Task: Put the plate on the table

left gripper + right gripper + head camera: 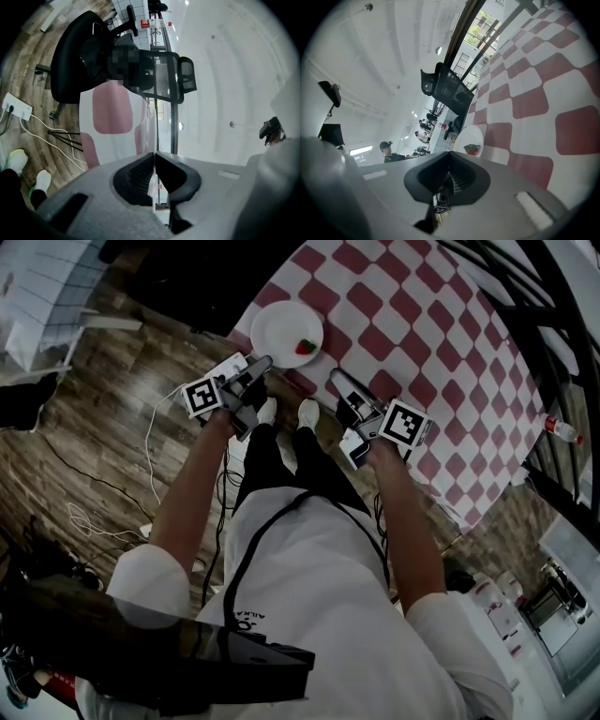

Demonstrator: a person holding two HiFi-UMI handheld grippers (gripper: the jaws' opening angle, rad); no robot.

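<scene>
White, the one plate (pixel 281 329) is at the near edge of the red-checked bench (pixel 422 324), with one strawberry (pixel 306 347) on it. Only the left gripper view shows the left gripper (pixel 263 362) with its fingers clamped on the plate's rim. The right gripper (pixel 336 377), in its own view, has its fingers together on nothing. Two grippers in all.

Checkered table (pixel 441 343) open beyond plate (pixel 279 326); bottle (pixel 562 430) far right.

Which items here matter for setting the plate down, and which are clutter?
Job: plate, rim held by left gripper; table.
Clutter: strawberry on the plate; bottle; floor cables; right gripper, shut, empty.
</scene>
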